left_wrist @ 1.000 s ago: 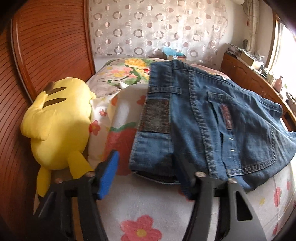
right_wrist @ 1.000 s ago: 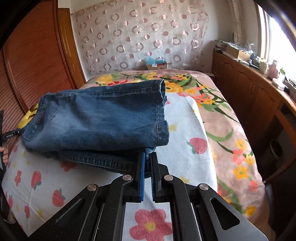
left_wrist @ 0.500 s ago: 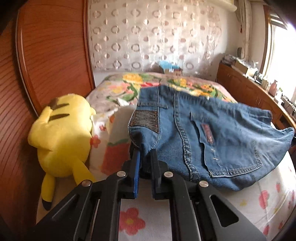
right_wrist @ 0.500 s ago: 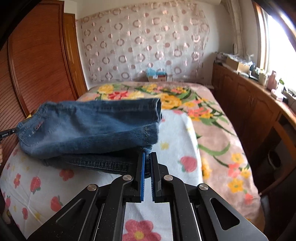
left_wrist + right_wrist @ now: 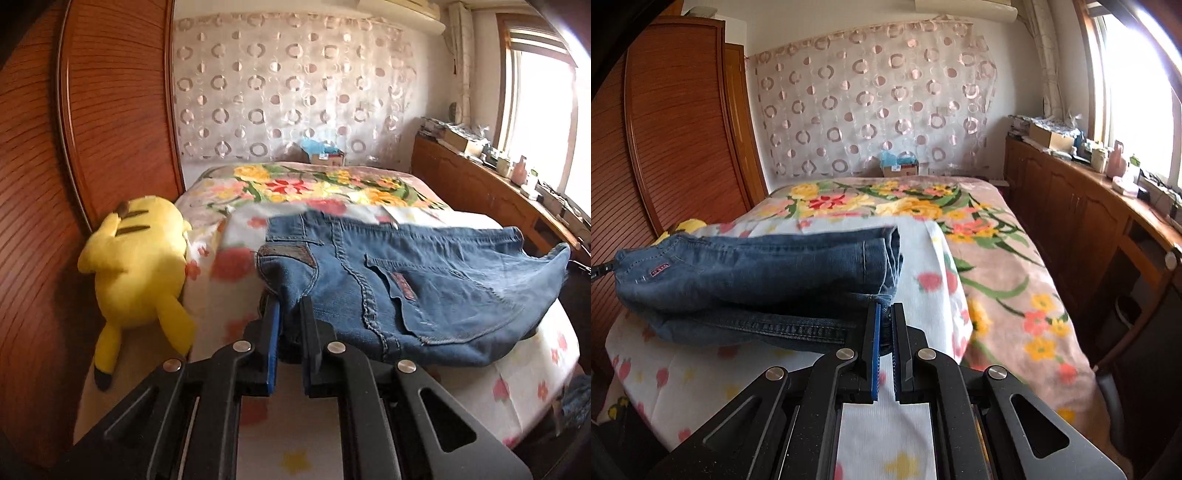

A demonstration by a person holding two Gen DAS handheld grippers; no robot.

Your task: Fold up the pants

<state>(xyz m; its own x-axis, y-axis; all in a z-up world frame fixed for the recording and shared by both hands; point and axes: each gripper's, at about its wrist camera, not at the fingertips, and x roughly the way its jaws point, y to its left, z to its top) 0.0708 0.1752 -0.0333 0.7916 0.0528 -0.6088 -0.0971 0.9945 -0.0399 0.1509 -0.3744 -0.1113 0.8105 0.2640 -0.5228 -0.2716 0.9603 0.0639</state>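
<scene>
Both grippers, left (image 5: 289,306) and right (image 5: 884,314), seemingly clamp folded jeans (image 5: 406,280).

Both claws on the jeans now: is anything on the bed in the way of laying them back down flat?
Nothing visible. The left claw and right claw each pinch the jeans directly. The yellow plush sits off to the left against the wardrobe, beside the floral sheet, not under the jeans.
</scene>
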